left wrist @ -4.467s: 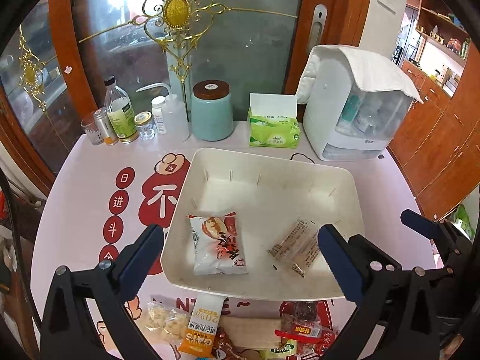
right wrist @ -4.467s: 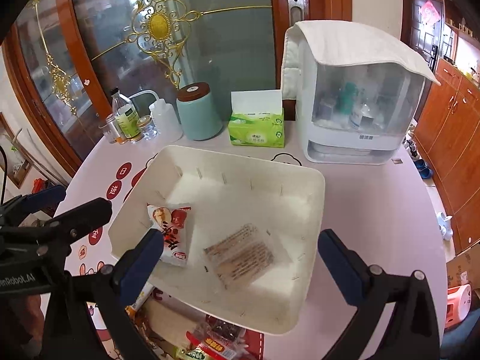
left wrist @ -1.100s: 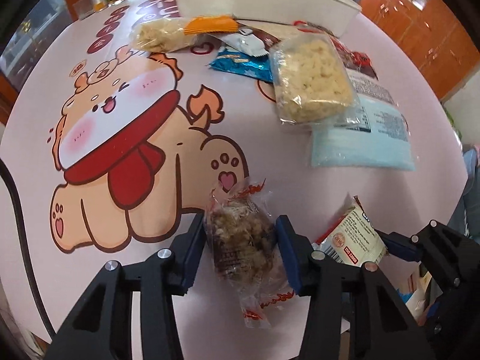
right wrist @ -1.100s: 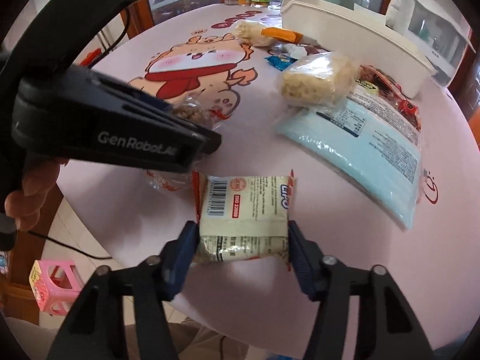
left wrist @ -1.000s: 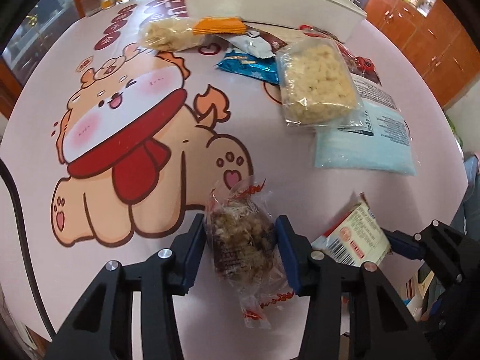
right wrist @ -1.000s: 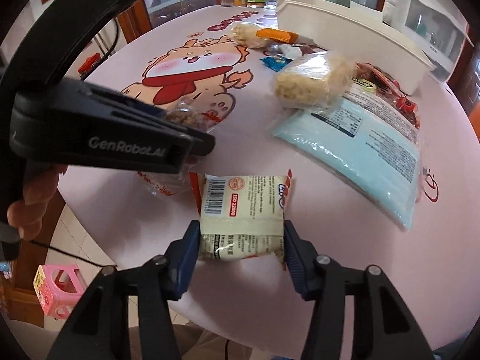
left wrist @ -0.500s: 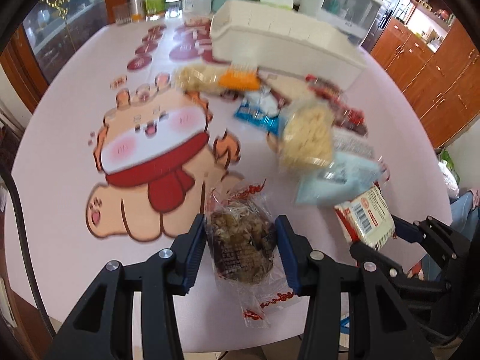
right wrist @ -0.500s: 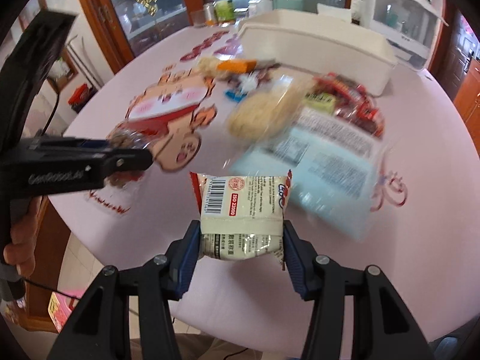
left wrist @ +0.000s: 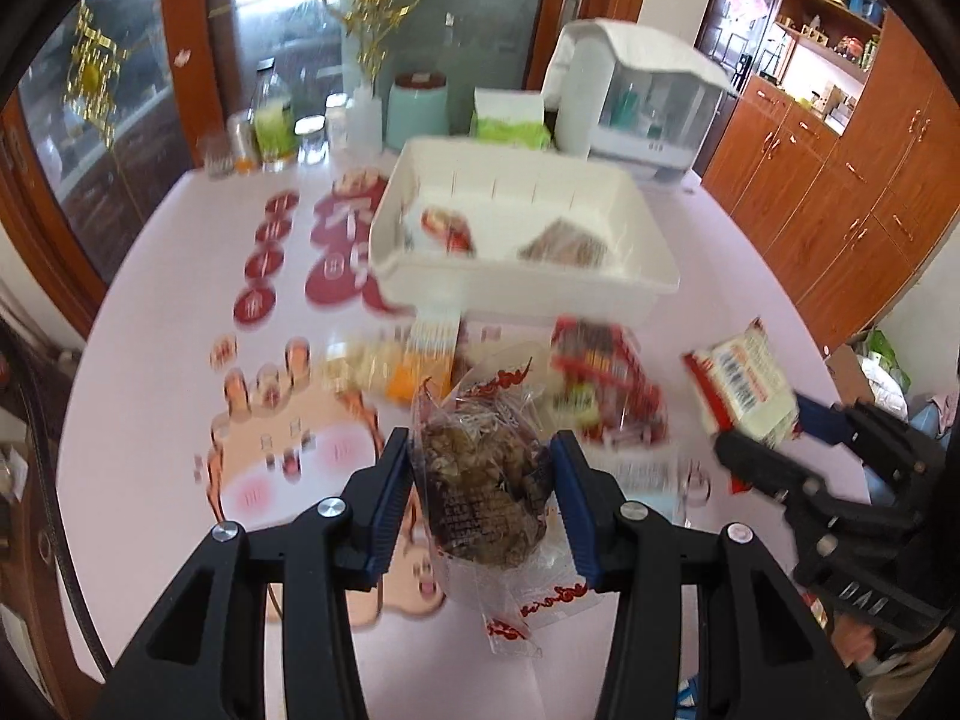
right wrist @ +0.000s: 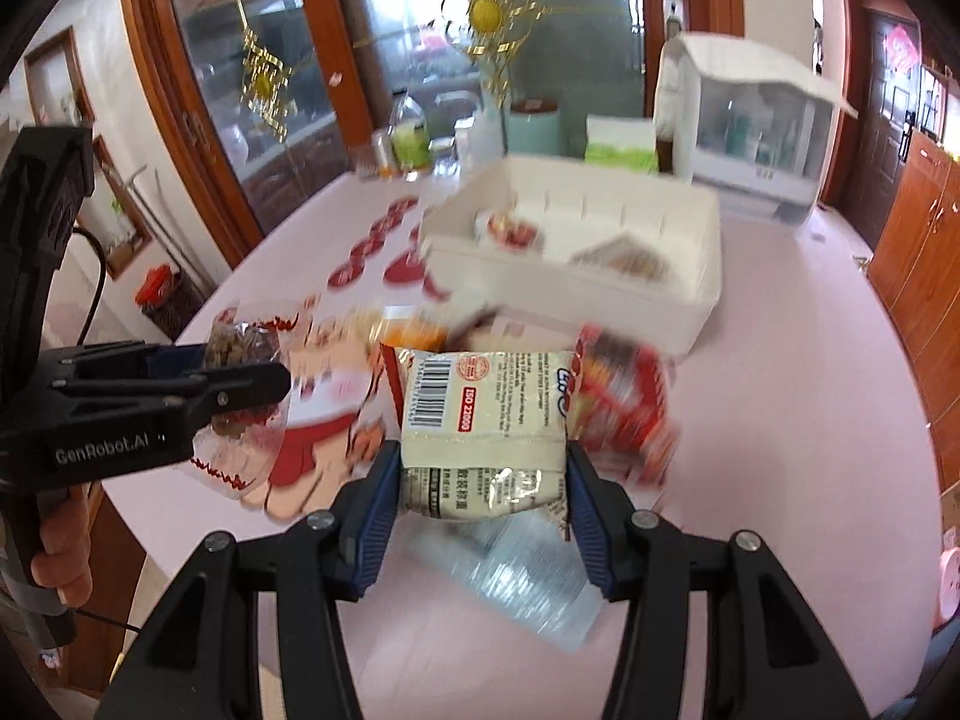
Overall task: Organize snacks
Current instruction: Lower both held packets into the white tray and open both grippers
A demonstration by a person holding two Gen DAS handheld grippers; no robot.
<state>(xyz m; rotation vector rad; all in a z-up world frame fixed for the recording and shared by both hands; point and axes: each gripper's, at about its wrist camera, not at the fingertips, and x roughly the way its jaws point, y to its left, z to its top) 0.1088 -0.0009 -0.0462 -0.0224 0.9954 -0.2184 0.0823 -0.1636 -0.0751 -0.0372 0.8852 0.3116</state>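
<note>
My left gripper point(left wrist: 483, 468) is shut on a clear packet of brown nut snack point(left wrist: 486, 486) and holds it above the pink table. My right gripper point(right wrist: 483, 474) is shut on a white barcode packet point(right wrist: 480, 420), also lifted; that packet shows at the right of the left wrist view point(left wrist: 744, 384). The left gripper with its nut packet point(right wrist: 240, 348) shows at the left of the right wrist view. The white tray point(left wrist: 636, 294) stands ahead and holds a red-and-white packet point(left wrist: 447, 228) and a brown clear packet point(left wrist: 567, 249). The tray also shows in the right wrist view point(right wrist: 648, 300).
Loose snacks lie in front of the tray: a red packet point(left wrist: 606, 366), an orange-ended packet point(left wrist: 390, 366), a pale blue bag point(right wrist: 528, 582). Bottles point(left wrist: 273, 126), a teal canister point(left wrist: 417, 111), a tissue box point(left wrist: 510, 117) and a white appliance point(left wrist: 642, 96) stand behind the tray.
Both grippers closed on their packets near the table's front edge, lifted them and tilted up and forward, so the tray has come into view ahead.
</note>
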